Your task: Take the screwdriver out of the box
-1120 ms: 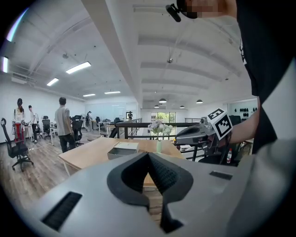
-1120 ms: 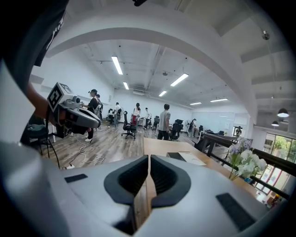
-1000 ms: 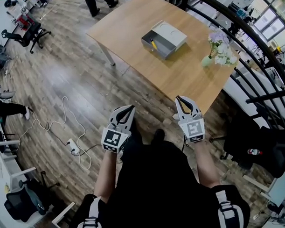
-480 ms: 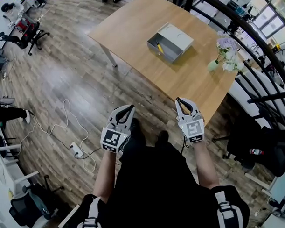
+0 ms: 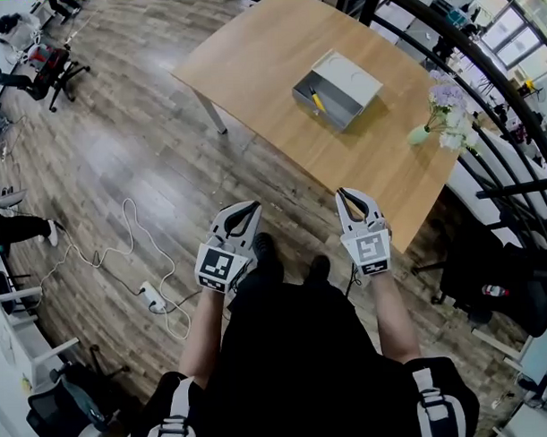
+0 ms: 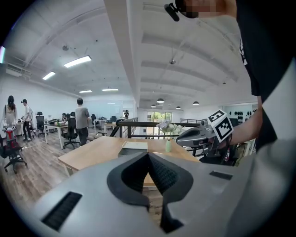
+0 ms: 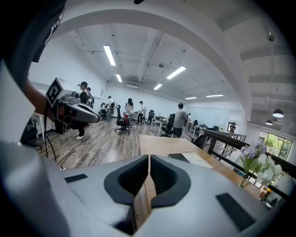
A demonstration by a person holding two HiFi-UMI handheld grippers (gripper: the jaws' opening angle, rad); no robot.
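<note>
A grey open box (image 5: 338, 86) sits on the wooden table (image 5: 268, 61), far ahead of both grippers. Inside it lies a screwdriver (image 5: 316, 99) with a yellow handle. My left gripper (image 5: 249, 208) and right gripper (image 5: 344, 194) are held side by side in front of my body, over the floor short of the table's near edge. Both are shut with nothing between the jaws. The left gripper view shows the box (image 6: 134, 147) far off past the closed left gripper (image 6: 148, 155). The right gripper view shows the box (image 7: 189, 159) beyond the closed right gripper (image 7: 149, 158).
A vase of flowers (image 5: 445, 116) stands near the table's right edge. A black railing (image 5: 493, 89) runs behind the table on the right. A white cable and power strip (image 5: 152, 296) lie on the floor to the left. Office chairs (image 5: 40, 69) and people stand farther off.
The table and box have drifted slightly down and right in the head view as I step closer. Both grippers hold the same shut pose before my body.
</note>
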